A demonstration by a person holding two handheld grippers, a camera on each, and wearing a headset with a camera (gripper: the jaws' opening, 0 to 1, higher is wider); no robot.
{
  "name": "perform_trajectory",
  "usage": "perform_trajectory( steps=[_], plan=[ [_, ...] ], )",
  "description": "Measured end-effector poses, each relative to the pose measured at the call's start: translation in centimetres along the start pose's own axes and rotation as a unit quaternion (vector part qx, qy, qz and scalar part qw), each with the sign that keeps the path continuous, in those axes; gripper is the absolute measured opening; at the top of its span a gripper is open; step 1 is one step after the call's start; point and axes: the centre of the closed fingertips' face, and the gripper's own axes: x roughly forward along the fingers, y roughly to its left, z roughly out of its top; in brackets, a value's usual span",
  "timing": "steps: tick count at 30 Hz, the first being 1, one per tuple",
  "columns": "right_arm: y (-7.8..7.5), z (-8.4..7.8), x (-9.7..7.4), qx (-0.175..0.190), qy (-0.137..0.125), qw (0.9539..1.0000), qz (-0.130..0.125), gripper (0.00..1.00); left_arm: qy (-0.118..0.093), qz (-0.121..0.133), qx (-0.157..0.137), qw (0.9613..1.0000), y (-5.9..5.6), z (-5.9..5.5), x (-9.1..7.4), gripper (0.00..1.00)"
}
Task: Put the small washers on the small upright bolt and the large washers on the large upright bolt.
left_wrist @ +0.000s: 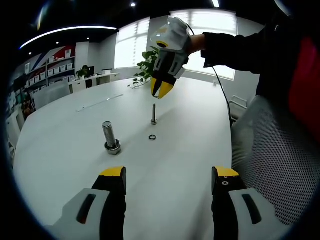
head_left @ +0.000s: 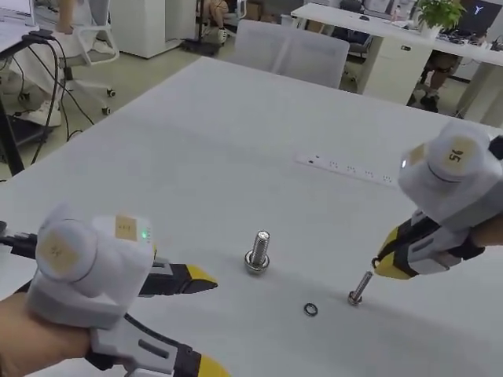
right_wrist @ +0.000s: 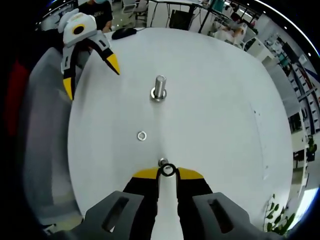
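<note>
A round sticker point(head_left: 456, 155) on the right gripper point(head_left: 385, 267) reads "15".

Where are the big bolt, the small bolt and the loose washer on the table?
Big bolt point(head_left: 259, 245), head view, on its threaded shaft.
Small bolt point(head_left: 361, 284), head view, on its shaft.
Loose washer point(head_left: 310, 309), head view, the ring's middle.

Desk point(head_left: 196, 157) largely bare; broad open surface toward the far edge, broken by a flat power strip point(head_left: 346, 169) toward the right edge. Nearer the near edge, large bolt point(head_left: 258, 251) and small bolt point(head_left: 359, 288) stand well apart; loose washer point(head_left: 310, 309) lies flat between. Right gripper point(head_left: 383, 265), pinching held washer point(right_wrist: 168, 170), sits just above small bolt, blocking its top. Left gripper point(head_left: 211, 322), jaws spread, at near left corner; lane to large bolt open.
</note>
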Motion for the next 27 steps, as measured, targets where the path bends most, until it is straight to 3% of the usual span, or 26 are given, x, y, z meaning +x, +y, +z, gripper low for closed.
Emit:
perform_trajectory(
  steps=[27],
  plan=[
    [-0.2,-0.5,2.0,-0.002,0.019,0.9996,0.020,0.14,-0.001,0.004,-0.006,1.0000,0.3,-0.1,-0.1,0.69]
  ],
)
